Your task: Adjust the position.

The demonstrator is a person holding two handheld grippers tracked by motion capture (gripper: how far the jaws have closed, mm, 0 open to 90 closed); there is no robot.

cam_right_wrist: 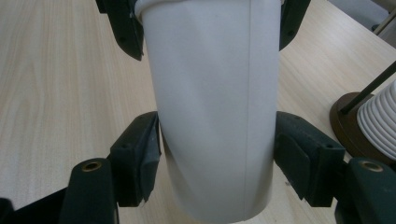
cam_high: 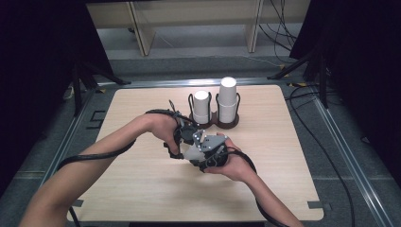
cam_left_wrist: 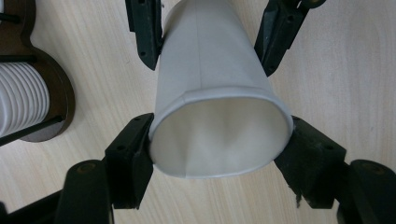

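Observation:
A white paper cup lies on its side just above the wooden table, held between both grippers. In the left gripper view its open rim faces the camera, and my left gripper is shut on that rim with a jaw pressed to each side. In the right gripper view the cup runs away from the camera, and my right gripper is shut on its lower body. In the high view the left gripper and right gripper meet at mid-table, with the cup mostly hidden between them.
A dark wooden holder at the back of the table carries two upright stacks of white cups, a shorter one and a taller one. One stack stands close beside the held cup. Cables trail from both grippers.

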